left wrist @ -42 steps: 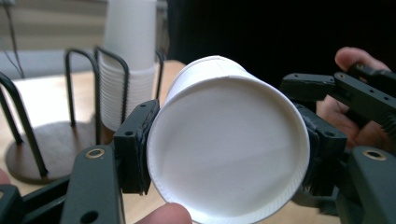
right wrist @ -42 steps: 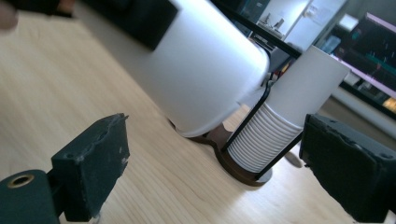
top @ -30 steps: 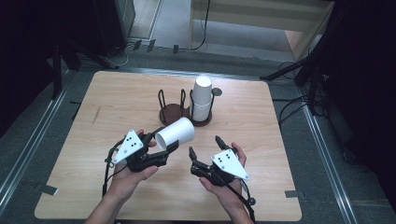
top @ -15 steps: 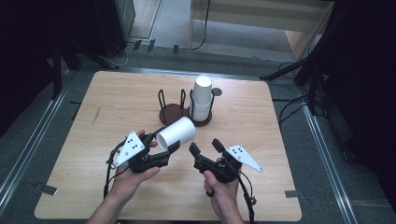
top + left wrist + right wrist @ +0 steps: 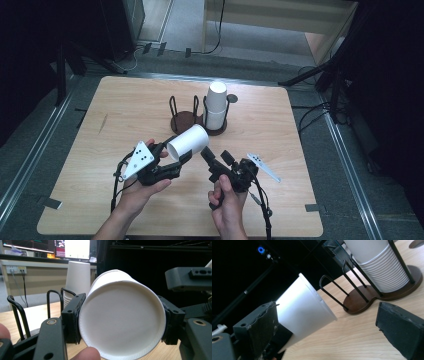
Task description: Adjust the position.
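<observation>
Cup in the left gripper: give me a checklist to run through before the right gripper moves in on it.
1. Left gripper clamped on the cup: ok, jaws press both sides in the left gripper view.
2. Cup clear of the table: ok, held on its side above it.
3. Right gripper open: ok, jaws stand wide apart.
4. Right gripper beside the cup, not touching: ok.
5. Single cup or several nested: cannot tell.
6. Holder slot beside the stack free: ok.
</observation>
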